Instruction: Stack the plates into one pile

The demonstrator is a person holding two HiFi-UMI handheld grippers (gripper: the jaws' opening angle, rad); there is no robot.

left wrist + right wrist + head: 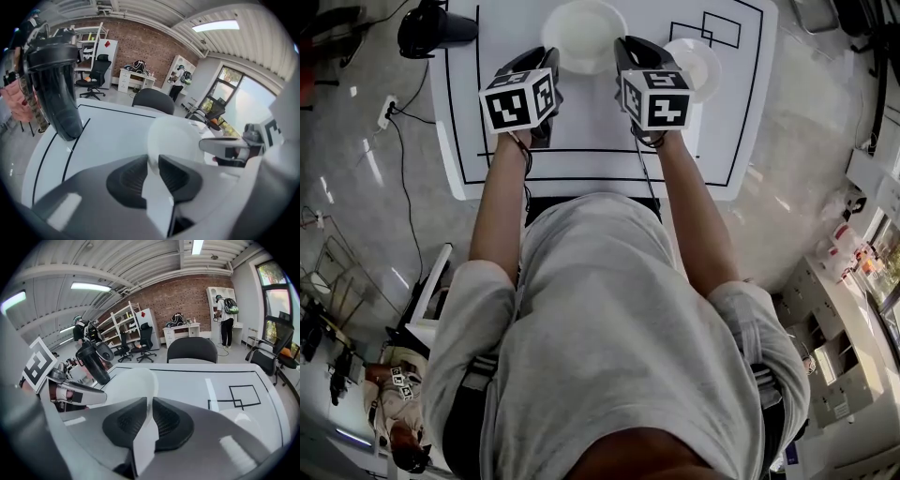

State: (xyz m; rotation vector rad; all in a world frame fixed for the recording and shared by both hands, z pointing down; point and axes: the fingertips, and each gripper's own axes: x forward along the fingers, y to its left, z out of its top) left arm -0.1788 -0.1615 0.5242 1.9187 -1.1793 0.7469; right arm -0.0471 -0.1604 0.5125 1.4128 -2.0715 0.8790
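Note:
A large white plate (581,36) is held over the white table (600,141) by both grippers, one on each side. My left gripper (549,62) is shut on the plate's left rim, which its own view shows pinched between the pads (153,164) with the plate (176,138) beyond. My right gripper (624,49) is shut on the right rim, and the plate (124,385) spreads left of its jaws (150,404). A second, smaller white plate (697,64) lies on the table just right of the right gripper and also appears at the lower right (251,420).
A black shaker bottle (434,28) stands at the table's far left corner (56,89). Black tape lines and small rectangles (712,28) mark the tabletop. An office chair (192,350) stands behind the table's far edge.

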